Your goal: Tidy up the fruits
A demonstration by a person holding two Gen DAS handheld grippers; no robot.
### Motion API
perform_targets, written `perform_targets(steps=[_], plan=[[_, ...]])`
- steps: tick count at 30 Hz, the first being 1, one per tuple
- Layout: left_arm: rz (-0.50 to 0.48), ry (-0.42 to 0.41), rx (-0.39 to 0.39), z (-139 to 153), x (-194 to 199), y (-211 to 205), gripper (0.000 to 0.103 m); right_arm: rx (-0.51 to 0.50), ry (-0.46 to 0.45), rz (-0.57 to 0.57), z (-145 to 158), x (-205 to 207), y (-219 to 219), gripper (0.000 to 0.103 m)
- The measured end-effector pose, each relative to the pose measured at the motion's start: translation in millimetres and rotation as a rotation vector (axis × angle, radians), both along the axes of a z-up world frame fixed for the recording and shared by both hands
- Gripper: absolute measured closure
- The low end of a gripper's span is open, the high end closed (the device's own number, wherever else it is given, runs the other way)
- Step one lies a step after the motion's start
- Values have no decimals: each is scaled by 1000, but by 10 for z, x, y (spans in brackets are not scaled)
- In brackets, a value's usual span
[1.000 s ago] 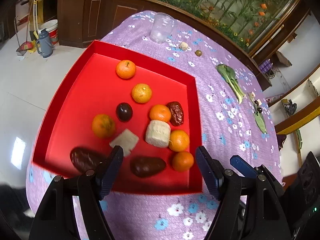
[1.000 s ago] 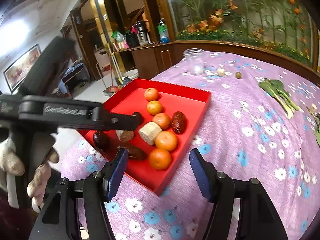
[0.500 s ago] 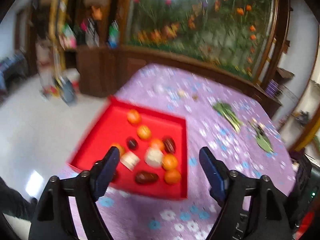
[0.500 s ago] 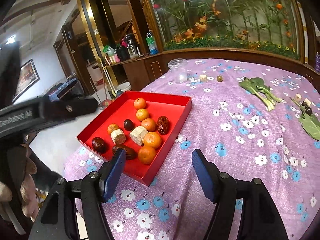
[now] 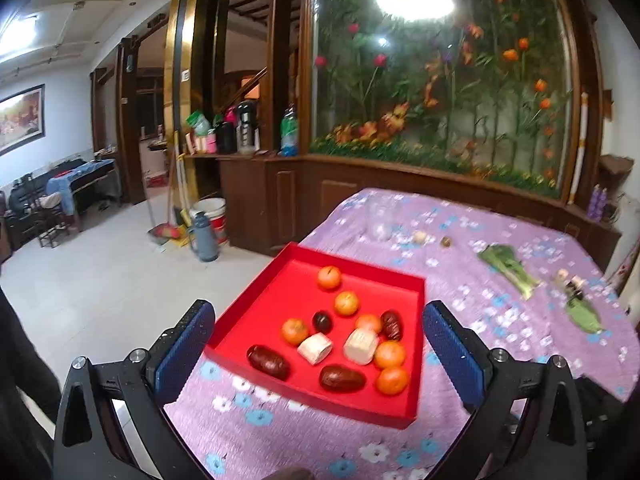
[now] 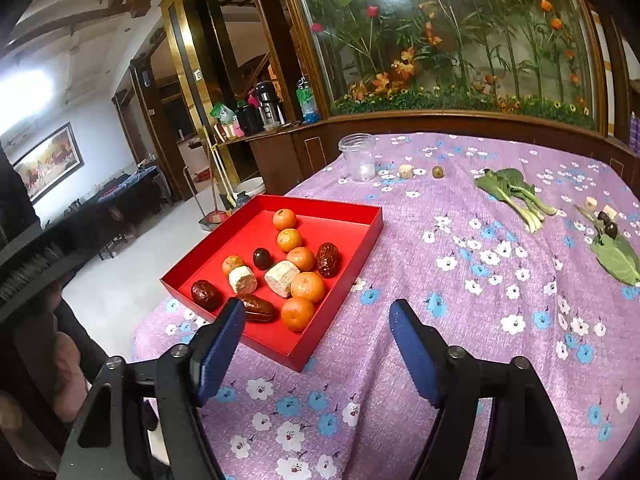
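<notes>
A shallow red square cardboard tray (image 6: 352, 248) near the purple floral tablecloth's (image 6: 460, 320) left edge holds glossy orange mandarins (image 6: 307, 287), wrinkled brown dates (image 6: 328, 265) and pale cut chunks (image 6: 282, 273). The left gripper (image 5: 318, 350) and right gripper (image 6: 316, 340) both hang spread wide, empty.

Home living room: sofa (image 5: 76, 184), framed painting (image 5: 20, 118), broom (image 6: 216, 184)

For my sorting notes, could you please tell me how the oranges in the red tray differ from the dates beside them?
The oranges are round, bright orange and smooth; the dates are oblong, dark reddish-brown and wrinkled. There are six oranges but only three dates. Both kinds lie loose and mixed together inside the red tray, untouched by either gripper.
</notes>
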State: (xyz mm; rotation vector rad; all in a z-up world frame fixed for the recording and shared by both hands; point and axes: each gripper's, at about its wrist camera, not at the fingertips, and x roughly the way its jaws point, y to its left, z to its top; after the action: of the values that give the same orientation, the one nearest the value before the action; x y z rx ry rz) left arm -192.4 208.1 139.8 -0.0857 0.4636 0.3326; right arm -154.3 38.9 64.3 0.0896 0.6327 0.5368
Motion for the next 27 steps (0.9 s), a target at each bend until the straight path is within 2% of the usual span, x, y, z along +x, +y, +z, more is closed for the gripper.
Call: perform_targets(steps=[5, 14, 27], plan=[[29, 48, 57, -177, 30, -80, 0, -22, -9, 2, -47, 14, 56, 18], [-5, 133, 30, -378, 145, -135, 0, -63, -2, 7, -151, 87, 141, 15], [-4, 176, 18, -498, 277, -103, 0, -111, -2, 28, -245, 160, 287, 14]])
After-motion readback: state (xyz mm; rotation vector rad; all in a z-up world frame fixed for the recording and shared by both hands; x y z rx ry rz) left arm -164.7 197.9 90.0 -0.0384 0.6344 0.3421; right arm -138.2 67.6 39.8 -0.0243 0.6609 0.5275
